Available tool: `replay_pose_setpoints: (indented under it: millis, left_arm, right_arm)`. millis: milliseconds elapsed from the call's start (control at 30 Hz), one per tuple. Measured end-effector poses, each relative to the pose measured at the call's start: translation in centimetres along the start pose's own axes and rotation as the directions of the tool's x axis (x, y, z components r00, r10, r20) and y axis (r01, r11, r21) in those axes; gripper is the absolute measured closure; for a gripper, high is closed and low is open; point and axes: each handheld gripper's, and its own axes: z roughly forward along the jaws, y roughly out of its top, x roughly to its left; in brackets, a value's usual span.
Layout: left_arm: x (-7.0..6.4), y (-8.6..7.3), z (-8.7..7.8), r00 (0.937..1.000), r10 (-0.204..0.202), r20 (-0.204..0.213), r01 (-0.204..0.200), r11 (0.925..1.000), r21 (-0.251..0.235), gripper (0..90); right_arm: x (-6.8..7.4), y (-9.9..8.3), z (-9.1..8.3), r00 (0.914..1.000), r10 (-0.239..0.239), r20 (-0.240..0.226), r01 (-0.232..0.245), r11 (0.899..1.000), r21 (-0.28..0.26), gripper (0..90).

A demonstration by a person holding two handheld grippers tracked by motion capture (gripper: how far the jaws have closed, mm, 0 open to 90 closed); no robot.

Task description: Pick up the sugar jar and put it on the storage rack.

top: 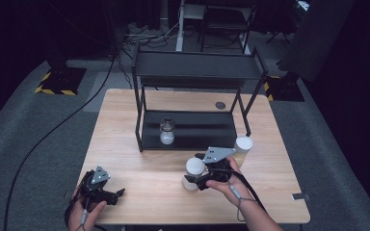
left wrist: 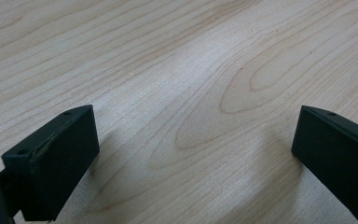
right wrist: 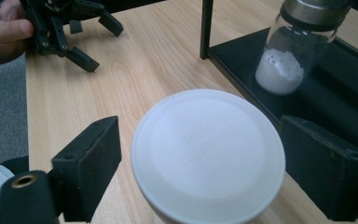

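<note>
— Where does your right hand-held gripper (right wrist: 200,172) stand?

— Its jaws are spread wide, one on each side of the white-lidded container (right wrist: 208,154), not yet touching it, probably so you can close on it squarely.

— And beyond it?

— Just past its right jaw sits the glass jar (right wrist: 291,49) of white powder on the black shelf's (right wrist: 335,88) lower tier. Farther off, your left hand-held gripper (top: 107,191) rests wide and empty over bare counter (left wrist: 214,60), likely kept clear.

Both grippers are black with blocky square-ended jaws. The right gripper (top: 203,182) carries a grey three-cornered plate. A thin cable trails from the left gripper (top: 115,195).
</note>
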Motion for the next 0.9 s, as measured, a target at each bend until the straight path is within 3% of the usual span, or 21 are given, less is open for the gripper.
replay_pose_setpoints:
  millis: [367,900]
  left_arm:
    - [0.0,0.0,0.0,1.0000,0.000,0.000,0.000,1.0000,0.000,0.2]
    - [0.0,0.0,0.0,1.0000,0.000,0.000,0.000,1.0000,0.000,0.1]
  right_arm:
    - [0.3,0.0,0.8,0.9995,-0.028,0.012,0.028,0.999,0.044,32.4]
    - [-0.1,0.9,0.0,0.9997,-0.021,0.011,0.021,0.999,0.035,33.5]
